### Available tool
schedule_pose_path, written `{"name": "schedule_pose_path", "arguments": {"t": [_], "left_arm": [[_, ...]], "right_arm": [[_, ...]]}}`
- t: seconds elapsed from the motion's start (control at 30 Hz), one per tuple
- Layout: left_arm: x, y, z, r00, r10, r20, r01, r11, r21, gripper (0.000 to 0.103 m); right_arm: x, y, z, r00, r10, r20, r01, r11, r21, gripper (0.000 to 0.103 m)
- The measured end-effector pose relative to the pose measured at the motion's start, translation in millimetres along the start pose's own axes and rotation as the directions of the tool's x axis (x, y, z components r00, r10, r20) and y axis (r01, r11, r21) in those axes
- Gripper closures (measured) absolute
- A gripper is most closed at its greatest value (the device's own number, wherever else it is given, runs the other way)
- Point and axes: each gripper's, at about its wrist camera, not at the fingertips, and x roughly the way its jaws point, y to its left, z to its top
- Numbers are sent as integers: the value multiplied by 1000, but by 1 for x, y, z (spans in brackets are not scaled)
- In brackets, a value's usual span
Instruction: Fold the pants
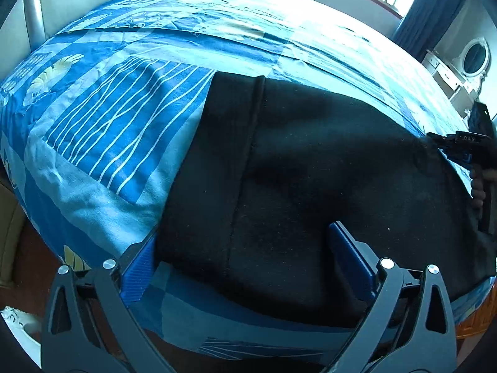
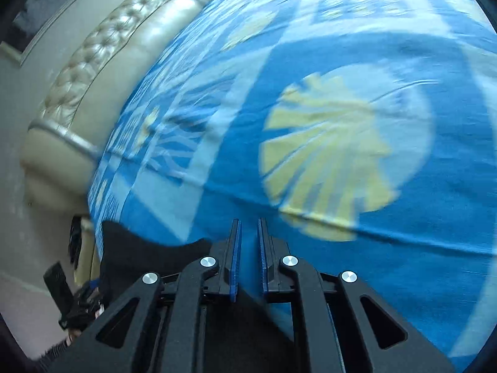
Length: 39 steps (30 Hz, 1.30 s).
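Left wrist view. Black pants (image 1: 310, 180) lie flat on the bed, on a blue patterned bedsheet (image 1: 102, 118). They fill the centre and run out toward 3 o'clock. A raised seam or folded edge runs from about 12 o'clock down toward 6 o'clock across the dark fabric. The cloth's left border is straight and the sheet's white-striped panel lies just beside it at 9 o'clock.

Left hand-held gripper (image 1: 245, 264): jaws spread wide. Blue pads at 7 o'clock and 5 o'clock straddle the near edge of the pants. Left pad sits at the fabric's border; right pad stands over the dark cloth. Nothing is pinched between them.

At 3 o'clock, the right hand-held gripper (image 1: 447, 144) shows at the far right edge of the pants, touching or just beside the fabric. A gloved hand (image 1: 480, 183) holds it. Cannot tell from this view how its jaws stand.

Right wrist view, motion-blurred. Right hand-held gripper (image 2: 248, 248): jaws nearly together, a narrow gap left between the blue pads, sheet visible through it. No cloth seen in that gap. A yellow shell print (image 2: 326, 161) sits at 1 o'clock. Pants show as a dark patch (image 2: 139, 245) at 8 o'clock, beside the gripper. Tufted cream headboard (image 2: 102, 74) at 10 o'clock.

Background, left view: white vanity with oval mirror (image 1: 472, 59) at 2 o'clock.
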Motion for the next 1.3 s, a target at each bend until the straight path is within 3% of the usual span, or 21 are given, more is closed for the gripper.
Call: {"name": "schedule_pose_path", "arguments": {"t": [0.1, 0.23, 0.33, 0.4, 0.53, 0.57, 0.63, 0.73, 0.8, 0.9, 1.07, 1.1, 1.17, 1.23, 1.3], "left_arm": [[-7, -2, -2, 1000, 7, 21, -7, 1000, 0, 2], [-24, -9, -1, 997, 18, 79, -20, 999, 25, 2], [-41, -18, 2, 990, 14, 144, -21, 998, 50, 2], [-49, -23, 4, 987, 1, 163, -10, 999, 52, 2], [-54, -24, 3, 987, -4, 158, -1, 1000, 29, 2], [-54, -23, 2, 988, -3, 153, 0, 1000, 20, 2], [-53, -22, 0, 990, -2, 142, 2, 1000, 1, 2], [-49, -21, 0, 991, 5, 137, -6, 1000, 7, 2], [-48, -20, -2, 991, 17, 131, -19, 1000, 10, 2], [-47, -19, -5, 993, 26, 115, -27, 1000, 11, 2], [-50, -16, -8, 994, 17, 105, -18, 1000, 13, 2], [-51, -16, -8, 994, 13, 106, -15, 1000, 14, 2], [-53, -17, -9, 995, 1, 104, -3, 1000, 14, 2], [-54, -20, -10, 995, -13, 96, 11, 1000, 17, 2], [-57, -24, -11, 995, -21, 94, 19, 999, 27, 2]], "right_arm": [[-50, -21, -9, 996, -21, 85, 18, 999, 38, 88], [-148, -62, -43, 974, -66, 217, 46, 995, 94, 66], [-235, -115, -83, 934, -194, 300, 139, 971, 194, 51], [-287, -154, -109, 906, -250, 341, 151, 945, 290, 50], [-393, -235, -187, 816, -416, 400, 165, 833, 529, 50], [-412, -254, -209, 800, -448, 400, 155, 798, 583, 50], [-435, -288, -252, 786, -477, 393, 103, 729, 677, 50], [-443, -325, -306, 793, -466, 394, 10, 656, 755, 50], [-430, -339, -329, 811, -407, 421, -83, 633, 770, 50], [-402, -334, -336, 826, -291, 483, -197, 654, 730, 50], [-367, -316, -326, 799, -182, 573, -324, 672, 665, 48], [-363, -313, -323, 793, -190, 579, -323, 675, 664, 49], [-360, -304, -319, 784, -237, 574, -290, 678, 675, 55], [-351, -301, -312, 788, -258, 559, -266, 676, 687, 86], [-348, -296, -310, 781, -297, 549, -240, 670, 703, 87]]}}
